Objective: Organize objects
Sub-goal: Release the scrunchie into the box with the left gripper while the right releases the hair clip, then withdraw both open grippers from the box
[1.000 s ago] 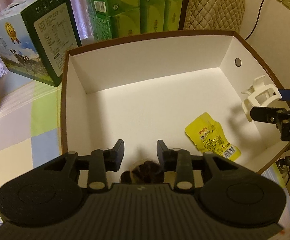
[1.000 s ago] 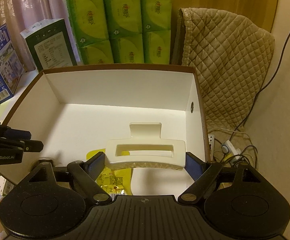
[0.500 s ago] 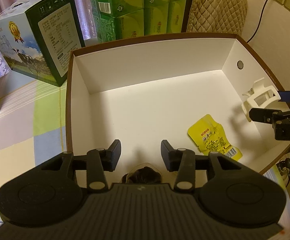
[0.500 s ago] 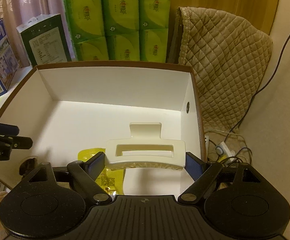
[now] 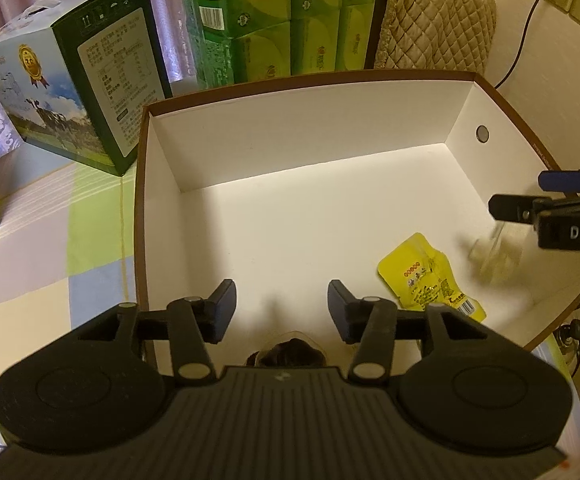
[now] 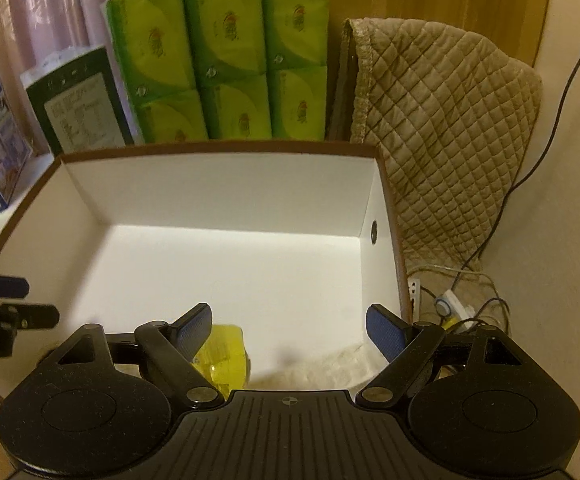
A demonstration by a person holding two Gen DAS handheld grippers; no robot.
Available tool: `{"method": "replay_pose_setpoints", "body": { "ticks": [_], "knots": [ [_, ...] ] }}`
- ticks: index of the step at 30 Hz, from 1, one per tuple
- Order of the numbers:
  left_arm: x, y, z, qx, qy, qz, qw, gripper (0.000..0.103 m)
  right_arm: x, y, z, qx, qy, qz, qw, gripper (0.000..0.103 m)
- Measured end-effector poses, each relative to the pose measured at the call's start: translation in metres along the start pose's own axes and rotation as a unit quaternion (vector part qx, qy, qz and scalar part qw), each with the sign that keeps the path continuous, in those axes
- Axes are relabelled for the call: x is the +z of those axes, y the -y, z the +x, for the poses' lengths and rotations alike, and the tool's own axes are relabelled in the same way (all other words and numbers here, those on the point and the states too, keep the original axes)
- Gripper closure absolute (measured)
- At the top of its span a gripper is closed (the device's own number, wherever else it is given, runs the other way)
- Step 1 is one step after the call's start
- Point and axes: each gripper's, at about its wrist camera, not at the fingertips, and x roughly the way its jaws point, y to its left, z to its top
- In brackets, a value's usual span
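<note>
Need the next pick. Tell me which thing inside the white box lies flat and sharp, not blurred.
The yellow packet: it lies flat on the floor of the box. The hair clip beside it, below the open right gripper, is a pale blur.

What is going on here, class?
A person with a gripper in each hand is sorting items into a white box. The right gripper is open above the box; a pale blurred clip is falling below it. A yellow packet lies on the floor of the box. The left gripper is open and empty, above a dark item.
</note>
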Motion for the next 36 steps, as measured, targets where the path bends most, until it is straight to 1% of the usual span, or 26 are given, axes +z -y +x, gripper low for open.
{"method": "replay_pose_setpoints", "body": {
  "ticks": [5, 6, 9, 14, 21, 26, 31, 36],
  "knots": [
    [-0.001, 0.000, -0.001, 0.001, 0.001, 0.001, 1.0000, 0.049, 0.001, 0.003, -0.007, 0.000, 0.004, 0.006, 1.000, 0.021],
    [-0.001, 0.000, -0.002, 0.000, 0.001, 0.001, 1.0000, 0.046, 0.001, 0.003, -0.009, 0.000, 0.004, 0.009, 1.000, 0.021],
    [0.000, 0.001, -0.004, -0.001, 0.004, 0.002, 1.0000, 0.043, -0.002, 0.004, -0.014, 0.001, 0.003, 0.016, 1.000, 0.021],
    [0.000, 0.004, -0.008, 0.002, 0.007, 0.005, 1.0000, 0.035, -0.010, 0.003, -0.024, -0.002, 0.003, 0.021, 1.000, 0.020],
    [-0.001, 0.006, -0.024, 0.000, 0.019, 0.003, 0.9998, 0.018, -0.020, 0.000, -0.046, 0.002, 0.012, 0.032, 0.999, 0.019],
    [-0.004, 0.008, -0.047, -0.007, 0.037, -0.002, 0.9993, 0.013, -0.024, -0.008, -0.067, 0.005, 0.025, 0.037, 0.999, 0.019],
    [-0.010, 0.008, -0.072, -0.009, 0.056, -0.007, 0.9984, 0.012, -0.027, -0.016, -0.089, 0.017, 0.040, 0.044, 0.998, 0.019],
    [-0.023, 0.007, -0.100, -0.009, 0.073, -0.018, 0.9971, 0.011, -0.034, -0.025, -0.112, 0.031, 0.052, 0.050, 0.997, 0.019]
  ]
}}
